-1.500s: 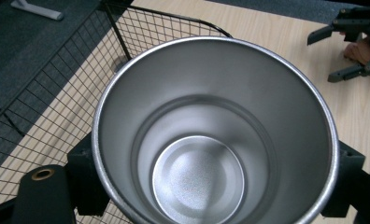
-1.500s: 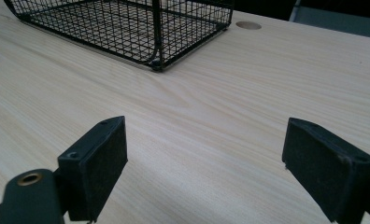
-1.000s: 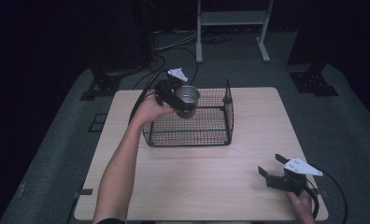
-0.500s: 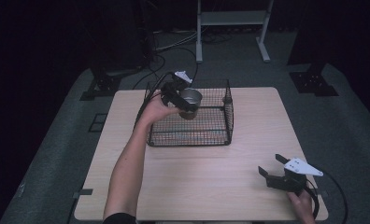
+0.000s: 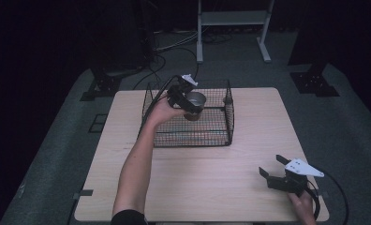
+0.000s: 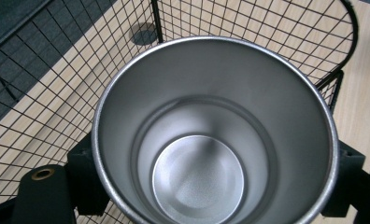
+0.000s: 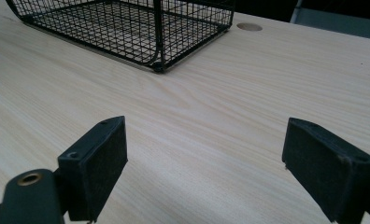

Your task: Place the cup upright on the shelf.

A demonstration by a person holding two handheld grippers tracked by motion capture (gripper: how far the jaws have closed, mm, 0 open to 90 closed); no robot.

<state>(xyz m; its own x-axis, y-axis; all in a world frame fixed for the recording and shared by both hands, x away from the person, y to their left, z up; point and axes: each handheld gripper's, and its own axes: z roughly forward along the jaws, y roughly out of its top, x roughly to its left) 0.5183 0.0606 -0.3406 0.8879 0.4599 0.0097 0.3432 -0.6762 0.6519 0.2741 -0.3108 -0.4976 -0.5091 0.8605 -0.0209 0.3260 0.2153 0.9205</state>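
A shiny metal cup hangs upright inside the black wire basket, in its left half, with my left gripper shut on it. Seen from the left gripper view, the cup shows its bare inside, and the black pads press on both sides of its wall; the basket's mesh lies behind and below it. My right gripper rests open near the table's front right corner. Its pads stand wide apart over bare wood, with nothing between them.
The light wooden table has free room in front of and to the right of the basket. A round cable hole sits in the tabletop past the basket. Dark floor, cables and a metal stand lie beyond the far edge.
My left gripper has carried the cup rightward and down, from over the basket's back left corner to inside the basket. My right gripper has stayed where it was.
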